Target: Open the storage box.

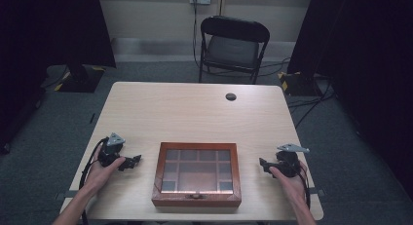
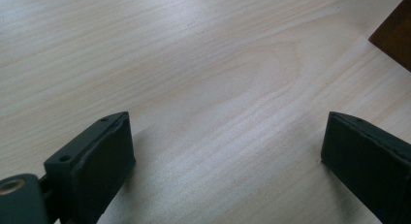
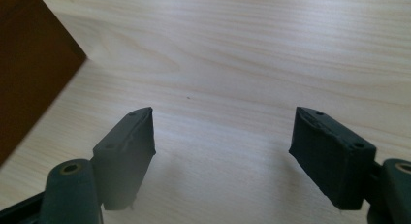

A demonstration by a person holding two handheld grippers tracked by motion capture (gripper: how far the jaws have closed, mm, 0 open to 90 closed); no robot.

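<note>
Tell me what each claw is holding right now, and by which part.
Nothing is held. The left claw and the right claw both stand open over bare table, one on each side of the wooden box.

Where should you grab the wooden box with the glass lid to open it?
Probably at the small clasp in the middle of the front edge of the box, coming from the person's side. The clasp marks the edge that should lift, so the hinges are likely at the back, though they can't be seen. Both the left gripper and the right gripper rest open beside the box, holding nothing.
</note>
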